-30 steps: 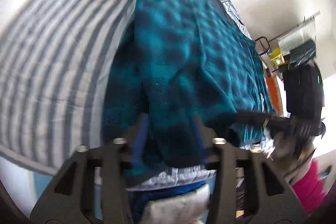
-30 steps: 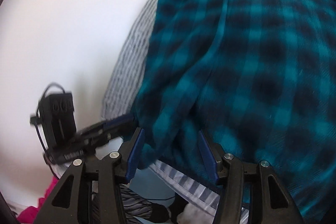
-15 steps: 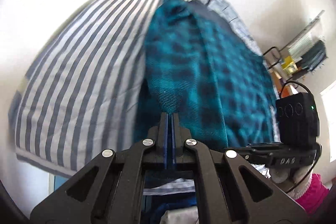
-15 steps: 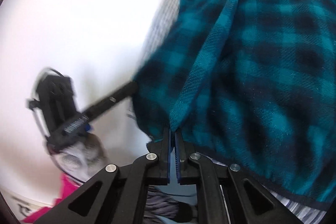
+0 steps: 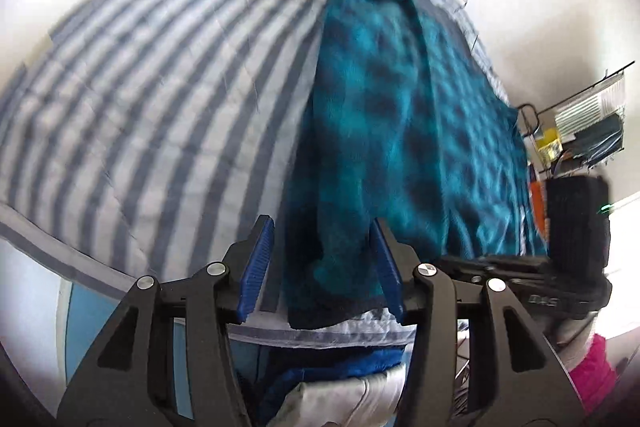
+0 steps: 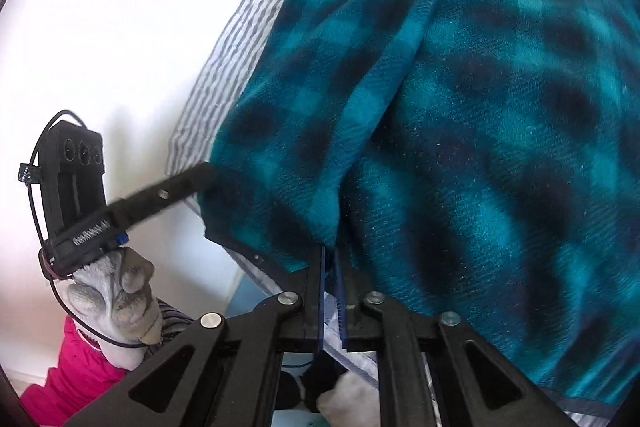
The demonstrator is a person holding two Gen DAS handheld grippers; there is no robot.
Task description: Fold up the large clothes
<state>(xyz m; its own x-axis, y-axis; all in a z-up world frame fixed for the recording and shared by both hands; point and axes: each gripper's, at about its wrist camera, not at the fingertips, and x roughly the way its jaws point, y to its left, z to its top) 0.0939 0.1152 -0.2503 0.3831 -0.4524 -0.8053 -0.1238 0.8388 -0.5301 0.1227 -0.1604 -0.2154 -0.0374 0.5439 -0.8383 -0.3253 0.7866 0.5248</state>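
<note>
Teal plaid fleece garment (image 5: 400,131) lies partly folded; left gripper (image 5: 322,269) gapes astride its hem, right gripper (image 6: 330,291) pinches a corner.

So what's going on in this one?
A person with two handheld grippers is folding a teal plaid blanket on a striped bed cover. The right gripper is shut on the blanket's near edge. The left gripper is open, its fingers either side of another fold of that edge.

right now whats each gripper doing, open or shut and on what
Left gripper: open, jaws on either side of the teal plaid garment edge, not clamped.
Right gripper: shut on the teal plaid garment's fold.
</note>
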